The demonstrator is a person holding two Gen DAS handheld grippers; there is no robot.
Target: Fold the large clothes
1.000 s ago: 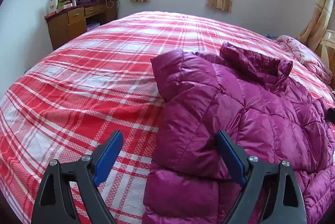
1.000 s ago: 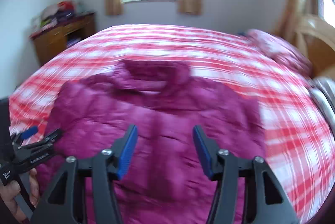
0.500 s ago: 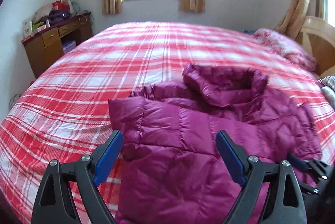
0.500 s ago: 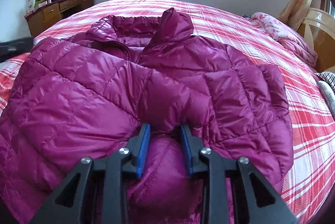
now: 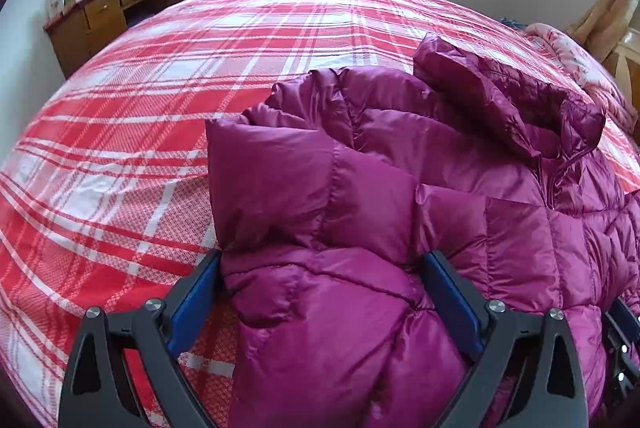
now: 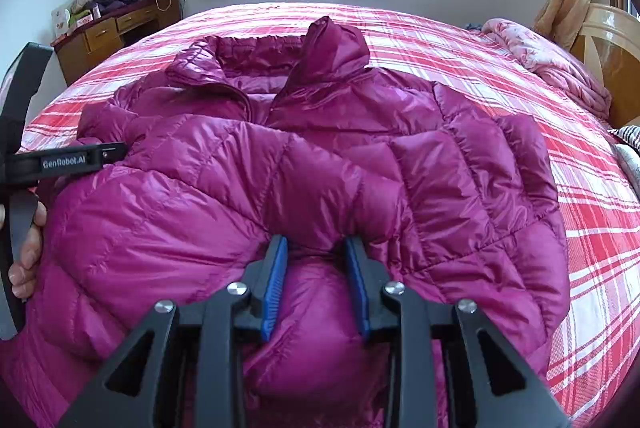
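A magenta quilted down jacket (image 6: 320, 155) lies on the bed, front up, collar toward the window, with its near sleeves folded across the body. My right gripper (image 6: 316, 242) is shut on a puffed fold at the jacket's near hem. In the left wrist view, the jacket (image 5: 400, 167) has its left edge and folded sleeve between the jaws of my left gripper (image 5: 322, 260). Those jaws are opening wide and the pads do not squeeze it. The left gripper (image 6: 60, 159) also shows at the left edge of the right wrist view, held by a person's hand (image 6: 24, 260).
The bed (image 5: 160, 107) carries a red and white plaid cover with bare room left of the jacket. A wooden desk (image 5: 104, 15) with clutter stands at the far left wall. A rolled pink quilt (image 6: 552, 67) and a wooden headboard (image 6: 612, 43) are at the right.
The left gripper has come in over the jacket's left edge, so the folded sleeve now sits between its wider jaws. The right gripper dropped onto the hem, closed on a fold, then stayed still.
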